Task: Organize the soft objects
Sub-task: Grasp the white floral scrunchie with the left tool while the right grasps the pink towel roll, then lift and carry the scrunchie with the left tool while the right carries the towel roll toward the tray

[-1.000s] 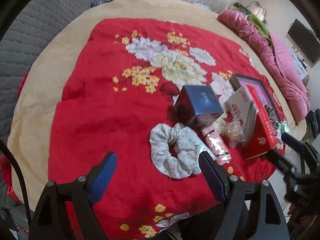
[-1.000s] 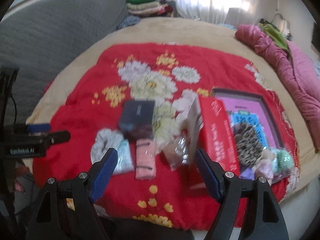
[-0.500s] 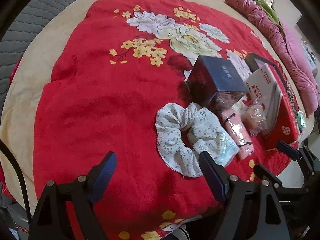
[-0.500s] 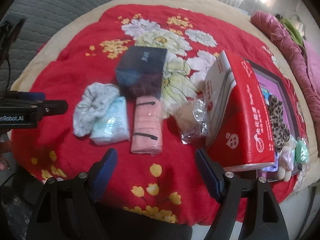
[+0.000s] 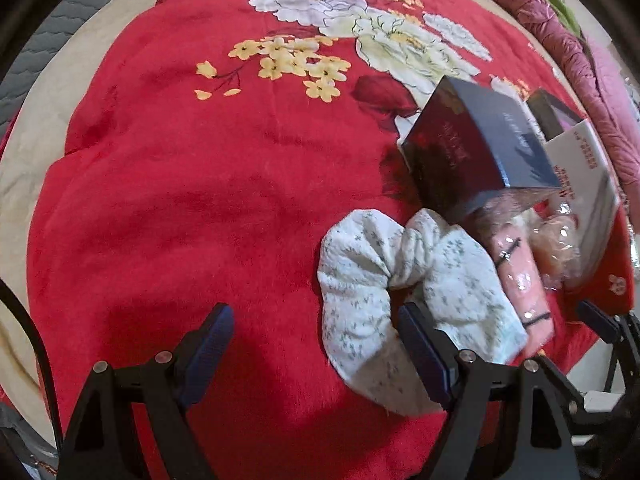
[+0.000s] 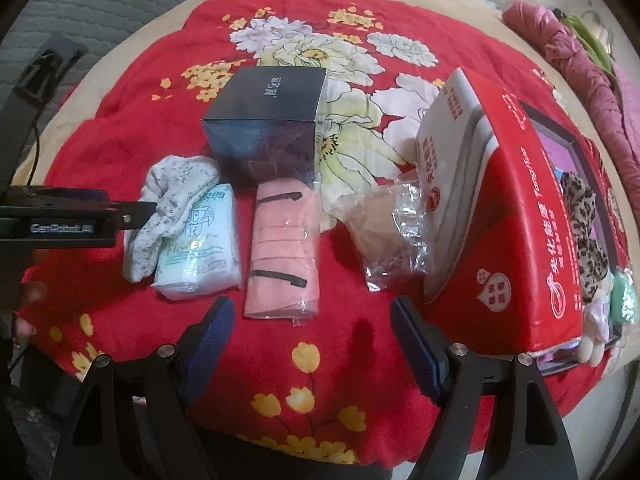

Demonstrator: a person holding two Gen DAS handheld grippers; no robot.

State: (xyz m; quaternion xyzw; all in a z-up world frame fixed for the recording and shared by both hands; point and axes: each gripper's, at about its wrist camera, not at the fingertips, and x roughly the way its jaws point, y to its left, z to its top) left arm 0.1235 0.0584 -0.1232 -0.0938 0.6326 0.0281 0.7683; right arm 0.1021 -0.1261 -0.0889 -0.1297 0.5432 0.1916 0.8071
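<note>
Your left gripper (image 5: 316,336) has its jaws spread wide and holds nothing; its right finger (image 5: 420,344) lies over the near part of the white floral scrunchie (image 5: 400,276), while the left one sits over bare red blanket (image 5: 180,200). Your right gripper (image 6: 308,332) is likewise wide apart and empty, low over the blanket's near edge, just short of the pink wrapped cloth (image 6: 284,248).

From the left wrist the scrunchie shows as a full ring, with the dark blue box (image 5: 476,148) right behind it. The pack under the scrunchie is barely seen there. The right wrist view shows it plainly: a pale green tissue pack (image 6: 200,252), with the scrunchie slumped against its left side and your left tool reaching in to touch the scrunchie. Only the right view shows the whole row: tissue pack, pink cloth, a crinkled clear bag (image 6: 384,232) with something tan inside, then the big red carton (image 6: 508,216) standing on its side. Beyond the carton a dark tray (image 6: 560,132) holds a leopard-print scrunchie (image 6: 580,216) and a few pastel ones at its near end.

Everything rests on a red flowered blanket laid over a beige bed cover (image 6: 132,52). A grey quilted headboard (image 6: 100,0) stands at the left, and a pink quilt (image 5: 560,56) is bunched along the right side.
</note>
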